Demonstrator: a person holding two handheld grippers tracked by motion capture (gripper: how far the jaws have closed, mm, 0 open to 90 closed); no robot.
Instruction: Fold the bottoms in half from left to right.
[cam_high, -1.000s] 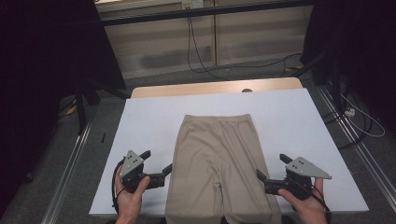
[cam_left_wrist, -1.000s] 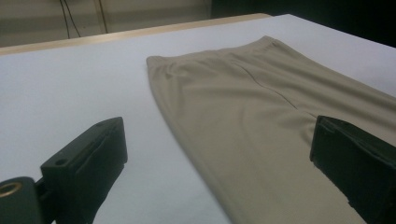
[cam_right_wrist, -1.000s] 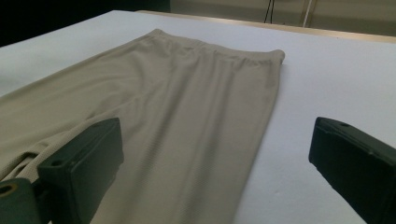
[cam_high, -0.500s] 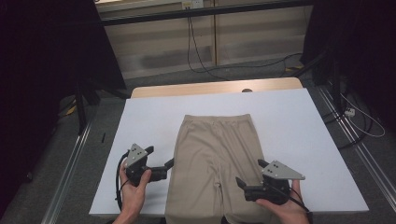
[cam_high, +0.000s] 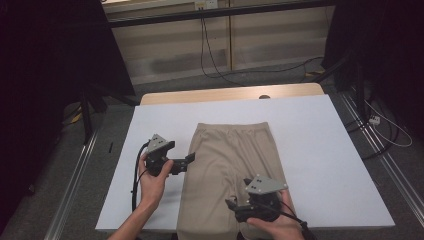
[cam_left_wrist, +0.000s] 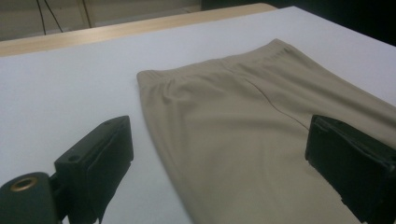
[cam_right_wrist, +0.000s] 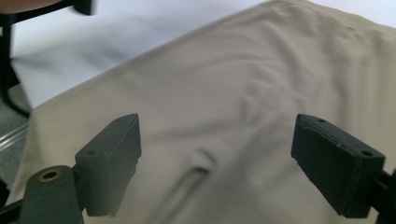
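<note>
A pair of beige trousers (cam_high: 230, 150) lies flat on the white table top (cam_high: 320, 140), waistband at the far end. My left gripper (cam_high: 190, 159) is open at the garment's left edge. In the left gripper view its jaws straddle that edge of the trousers (cam_left_wrist: 233, 116) without touching. My right gripper (cam_high: 231, 204) hovers low over the trousers near the crotch seam, pointing left. In the right gripper view a small fold of the cloth (cam_right_wrist: 201, 168) lies between its jaws. Those jaws have just been closing a little but stand wide, and the pads do not press the cloth.
A wooden strip (cam_high: 225, 93) borders the table's far edge. Metal rails (cam_high: 75, 190) run along the floor at both sides. Cables (cam_high: 215, 60) trail on the floor beyond the table, and dark curtains hang at left and right.
My right gripper has moved left from beside the trousers to over them. My left gripper has moved away from the near edge, up to the trousers' left side.
</note>
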